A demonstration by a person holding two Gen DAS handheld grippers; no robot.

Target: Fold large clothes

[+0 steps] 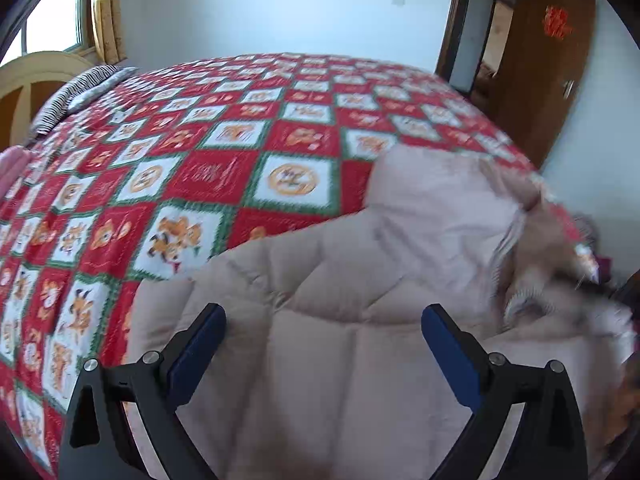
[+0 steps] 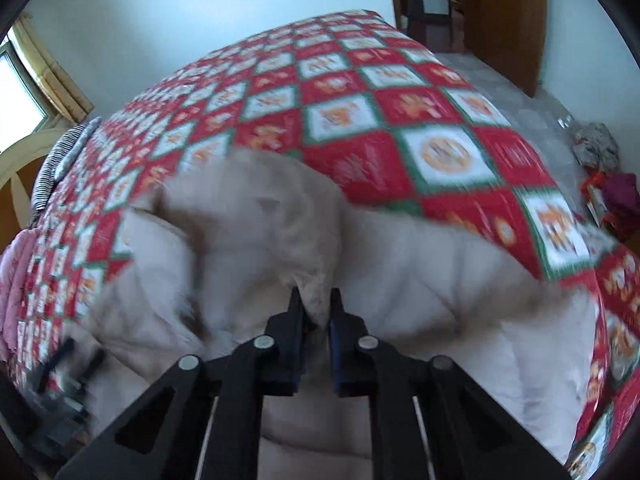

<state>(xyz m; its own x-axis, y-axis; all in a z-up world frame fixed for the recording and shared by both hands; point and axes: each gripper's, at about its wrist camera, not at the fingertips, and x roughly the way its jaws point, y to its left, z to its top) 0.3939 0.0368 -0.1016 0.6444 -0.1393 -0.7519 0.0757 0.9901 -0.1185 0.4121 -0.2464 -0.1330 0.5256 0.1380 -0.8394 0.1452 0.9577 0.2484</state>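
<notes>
A beige quilted coat [image 1: 340,248] with a fur-trimmed hood [image 1: 536,280] lies at the near edge of the bed. My left gripper [image 1: 324,312] hovers over the coat's padded body, open, with nothing between its blue pads. In the right wrist view the coat [image 2: 440,280] spreads below, and its furry hood [image 2: 256,216] bunches up just ahead. My right gripper [image 2: 316,294] is shut on a tuft of the hood's fur edge, which is pinched between the fingers. Both views are blurred.
A red, white and green patchwork quilt [image 1: 224,176] covers the bed. There is a striped pillow [image 1: 80,92] at the far left and a pink garment [image 2: 12,272] at the left edge. A wooden door [image 1: 532,80] stands at the right, and bags and cloth [image 2: 608,184] sit on the floor.
</notes>
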